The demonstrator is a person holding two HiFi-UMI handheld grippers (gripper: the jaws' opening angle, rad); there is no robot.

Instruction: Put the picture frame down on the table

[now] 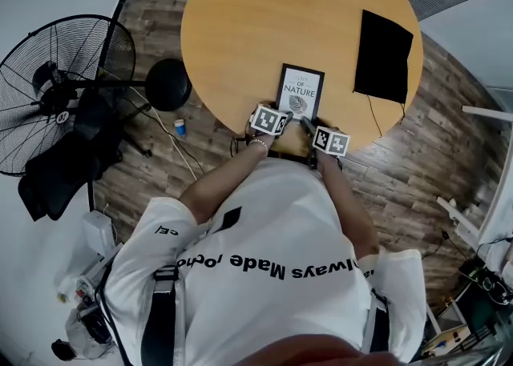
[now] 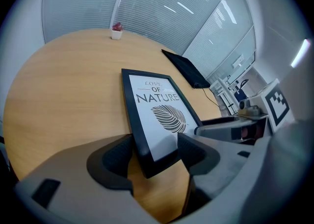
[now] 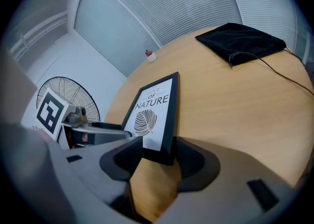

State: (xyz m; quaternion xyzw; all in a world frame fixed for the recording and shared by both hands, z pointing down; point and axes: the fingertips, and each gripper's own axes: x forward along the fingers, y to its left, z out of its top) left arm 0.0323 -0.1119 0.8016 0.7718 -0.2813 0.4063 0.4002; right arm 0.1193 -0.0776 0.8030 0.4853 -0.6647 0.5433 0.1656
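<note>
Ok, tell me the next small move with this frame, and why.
Probably lower the picture frame until it lies flat on the table. The left gripper and right gripper each clamp a near corner, and the near edge seems raised above the wood.

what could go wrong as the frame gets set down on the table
1. The left tongs and right tongs each pinch only a near corner of the picture frame. If one lets go first, the frame may twist or drop onto a corner.
2. The frame's near end sits close to the near edge of the table, so it might slide off toward the person.
</note>
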